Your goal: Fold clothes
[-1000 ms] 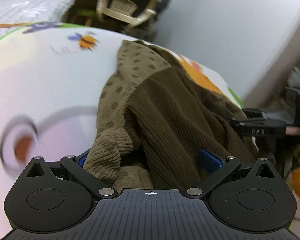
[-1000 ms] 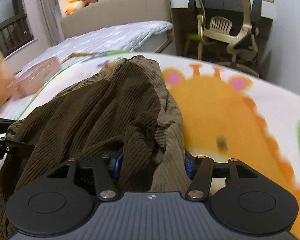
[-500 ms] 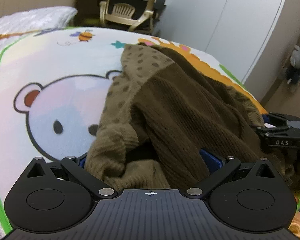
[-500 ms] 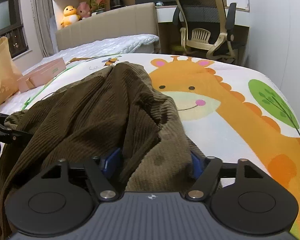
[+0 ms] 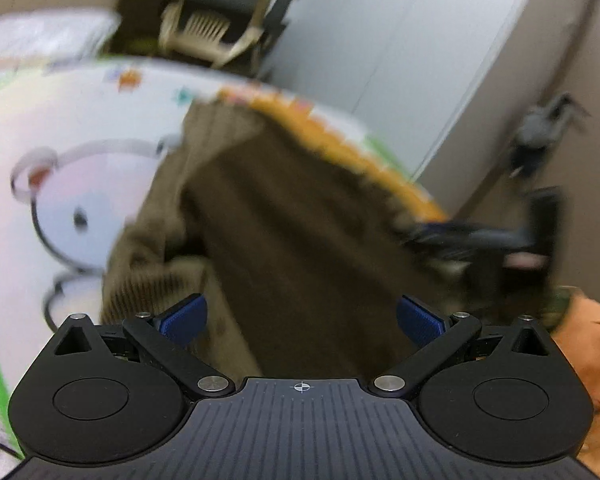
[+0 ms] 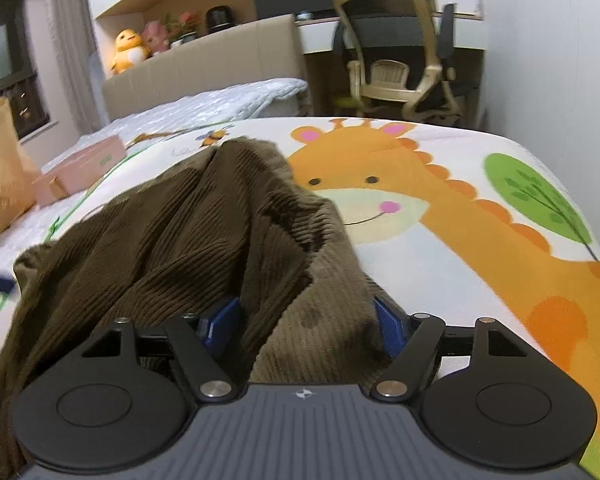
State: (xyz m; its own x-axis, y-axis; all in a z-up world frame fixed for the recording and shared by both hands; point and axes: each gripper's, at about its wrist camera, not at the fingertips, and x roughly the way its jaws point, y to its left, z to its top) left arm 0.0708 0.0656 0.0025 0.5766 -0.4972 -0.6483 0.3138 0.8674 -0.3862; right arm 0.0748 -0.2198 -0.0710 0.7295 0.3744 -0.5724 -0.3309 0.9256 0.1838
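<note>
Left wrist view, left to right. Play mat (image 5: 60, 128): bear print at 9 o'clock, sharper a half second ago, now smeared by blur. Brown corduroy garment (image 5: 300, 216): spread from centre toward 3 o'clock over the mat; the dotted lining seen earlier at its far edge is no longer readable. Left gripper (image 5: 300, 316): blue pads (image 5: 184, 316) set wide apart with cloth lying between them. Earlier the fabric bunched high over both pads; now both pad faces are exposed and neither visibly presses the cloth, so it reads as released. Right gripper (image 5: 472, 236): a dark blurred shape at 3 o'clock, at the garment's right edge. Grey soft toy (image 5: 540, 136) at 2 o'clock against the wall.

Right wrist view, left to right. Paper bag (image 6: 0, 168) at 9 o'clock, pink box (image 6: 80, 168) just beyond it. The garment (image 6: 188, 240) fills the left and centre, heaped up toward 12 o'clock on the mat's giraffe print (image 6: 440, 208). Right gripper (image 6: 304, 324): pads stand wider than a second ago, cloth draped loosely between them, not pinched. Office chair (image 6: 400, 60) at 1 o'clock.
</note>
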